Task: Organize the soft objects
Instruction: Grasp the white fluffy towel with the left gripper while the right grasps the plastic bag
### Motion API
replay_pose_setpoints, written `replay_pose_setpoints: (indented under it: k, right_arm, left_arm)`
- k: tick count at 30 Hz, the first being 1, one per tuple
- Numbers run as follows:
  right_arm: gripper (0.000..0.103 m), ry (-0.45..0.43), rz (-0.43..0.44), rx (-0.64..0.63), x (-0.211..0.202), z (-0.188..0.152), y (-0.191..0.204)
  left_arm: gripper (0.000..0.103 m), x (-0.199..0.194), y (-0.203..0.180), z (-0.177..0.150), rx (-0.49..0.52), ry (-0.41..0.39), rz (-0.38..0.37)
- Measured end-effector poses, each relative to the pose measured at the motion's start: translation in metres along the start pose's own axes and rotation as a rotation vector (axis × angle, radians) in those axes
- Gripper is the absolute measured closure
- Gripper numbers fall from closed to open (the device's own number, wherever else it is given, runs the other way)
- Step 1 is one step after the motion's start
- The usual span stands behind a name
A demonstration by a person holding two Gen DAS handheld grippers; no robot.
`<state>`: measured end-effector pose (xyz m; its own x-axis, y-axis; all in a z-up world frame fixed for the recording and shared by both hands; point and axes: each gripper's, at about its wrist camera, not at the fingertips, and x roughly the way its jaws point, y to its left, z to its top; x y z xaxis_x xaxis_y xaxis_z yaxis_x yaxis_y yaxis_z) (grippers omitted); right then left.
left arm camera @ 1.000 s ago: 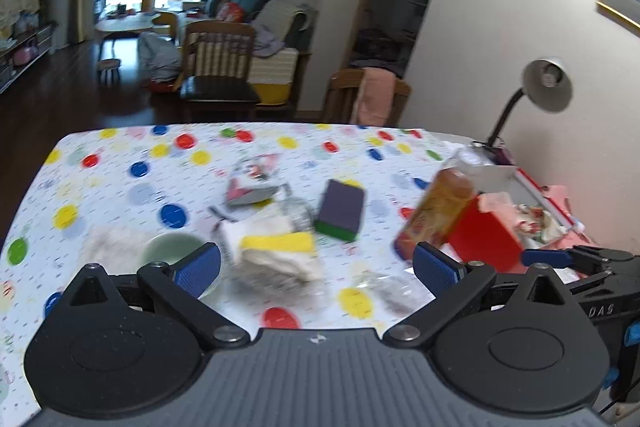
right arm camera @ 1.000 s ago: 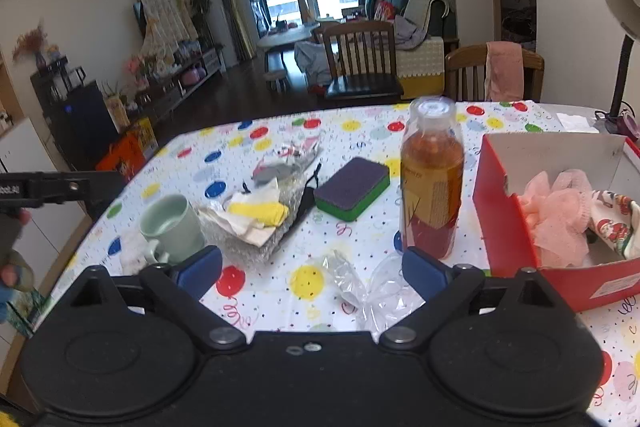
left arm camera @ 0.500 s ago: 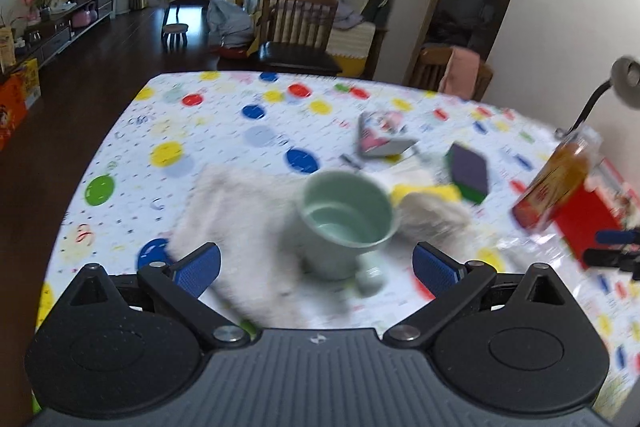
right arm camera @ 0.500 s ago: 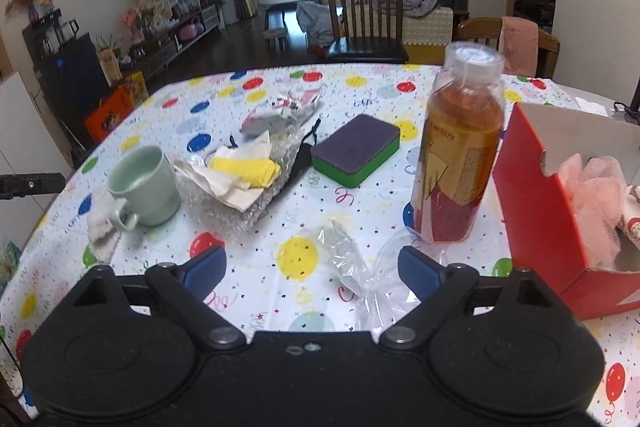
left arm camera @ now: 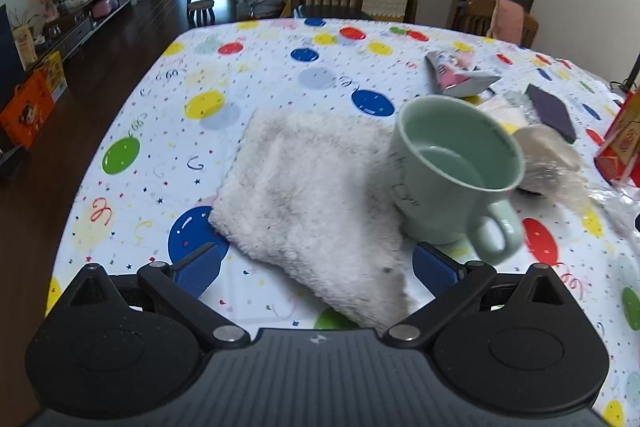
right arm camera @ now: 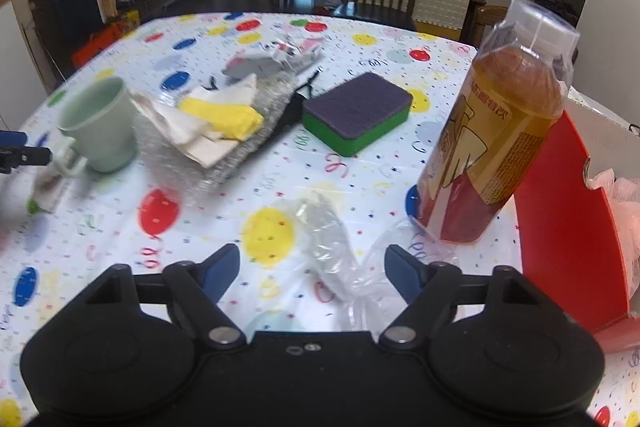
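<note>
— Right gripper (right arm camera: 312, 269) empty, jaws closing, clear plastic bag (right arm camera: 340, 247) lying crumpled between them near the table's (right arm camera: 360, 39) front edge. How will it take?

— Weightless, slippery, collapses; pinch a bunched fold. Left gripper (left arm camera: 316, 265) wide open, empty, over the white fluffy towel's (left arm camera: 304, 203) near corner by the left edge.

— Towel's limp and light, but the green mug (left arm camera: 452, 171) stands on it.

— Grab that free corner.
</note>
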<state>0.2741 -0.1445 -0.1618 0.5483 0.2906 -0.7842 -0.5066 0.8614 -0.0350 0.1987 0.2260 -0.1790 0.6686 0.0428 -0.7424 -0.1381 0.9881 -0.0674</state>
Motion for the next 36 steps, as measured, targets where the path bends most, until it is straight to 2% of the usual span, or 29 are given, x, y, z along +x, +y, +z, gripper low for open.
replay_pose_setpoints:
  k: [7, 13, 19, 21, 23, 24, 26, 31, 36]
  right_arm:
    - [0.026, 0.046, -0.049, -0.055, 0.024, -0.003, -0.001]
    - [0.038, 0.066, -0.060, -0.081, 0.032, -0.004, 0.005]
    - [0.055, 0.054, -0.088, -0.082, 0.033, -0.005, 0.006]
    - [0.061, 0.048, -0.098, -0.073, 0.032, -0.005, 0.005]
    - [0.066, 0.038, -0.095, -0.058, 0.029, -0.005, 0.003]
    - [0.068, 0.034, -0.095, -0.051, 0.027, -0.006, 0.002]
    - [0.074, 0.027, -0.086, -0.041, 0.024, -0.006, 0.002]
    - [0.078, -0.011, -0.068, -0.028, 0.010, -0.009, 0.004]
    - [0.080, -0.037, -0.062, -0.001, -0.005, -0.009, 0.002]
  left_arm:
    - [0.000, 0.023, 0.004, 0.001, -0.011, 0.024, 0.014]
    - [0.001, 0.038, 0.000, 0.001, 0.000, 0.047, 0.038]
    - [0.020, 0.042, -0.001, 0.000, -0.015, 0.054, 0.049]
    - [0.030, 0.041, -0.003, 0.000, -0.007, 0.052, 0.060]
    - [0.047, 0.041, -0.004, 0.001, -0.013, 0.051, 0.065]
    - [0.051, 0.040, -0.005, 0.002, -0.017, 0.050, 0.067]
    - [0.066, 0.039, -0.006, 0.004, -0.020, 0.053, 0.073]
    - [0.075, 0.034, -0.007, 0.007, -0.038, 0.058, 0.104]
    - [0.083, 0.023, -0.008, 0.010, -0.057, 0.037, 0.100]
